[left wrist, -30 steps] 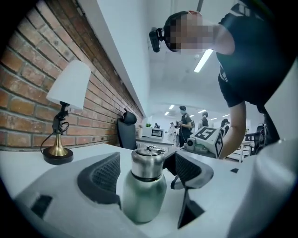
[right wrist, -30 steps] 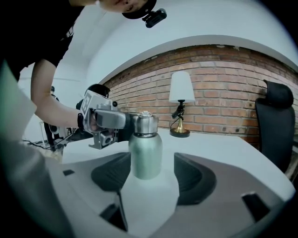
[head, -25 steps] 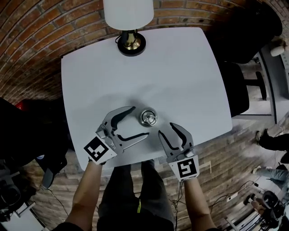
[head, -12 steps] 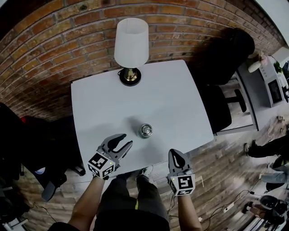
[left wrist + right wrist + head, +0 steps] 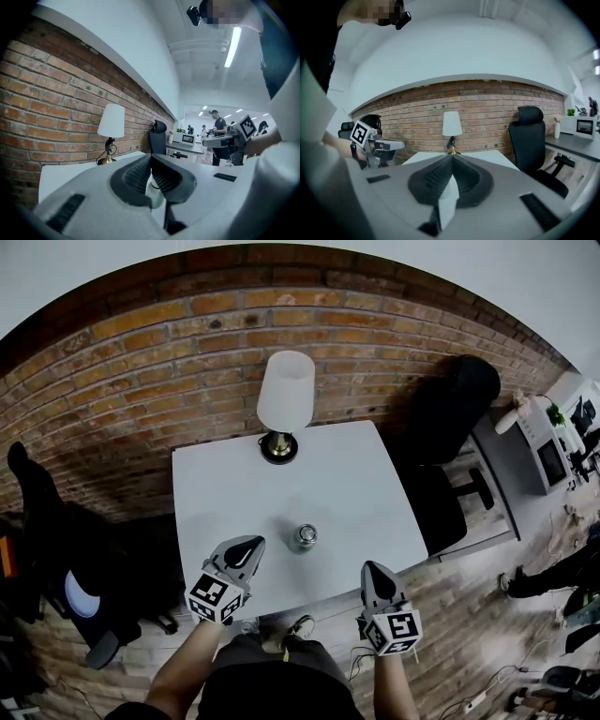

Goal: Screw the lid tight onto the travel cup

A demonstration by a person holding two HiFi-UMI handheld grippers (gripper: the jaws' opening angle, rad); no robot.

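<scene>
Left gripper (image 5: 246, 549) and right gripper (image 5: 374, 574): each has its two ribbed jaws pressed fully together, pad against pad, with nothing between them. The left gripper view and the right gripper view confirm this, as the tips meet in a closed seam and only the room shows beyond them. Both tools hang at the near edge of the table (image 5: 211, 488), one to each side of the person's body and well apart from each other.

Travel cup (image 5: 305, 537): it stands upright and alone on the table, toward the near edge, between the two grippers but touched by neither. A metallic lid appears to sit on its mouth, though how tightly it is screwed down cannot be judged from above. With both tools shut, empty and clear of the cup, this reads as a resting posture, not a working grip. The cup stands within easy reach of either side, which suits one tool steadying the body while the other turns the lid.

Surface: the tabletop is pale, smooth and square. It bears only the cup and, at its far edge, a lamp (image 5: 285, 399) with a white shade on a brass foot.

Room: a brick wall (image 5: 141, 352) runs behind the table. A black office chair (image 5: 452, 404) stands to the right on a wooden floor (image 5: 473, 554).
</scene>
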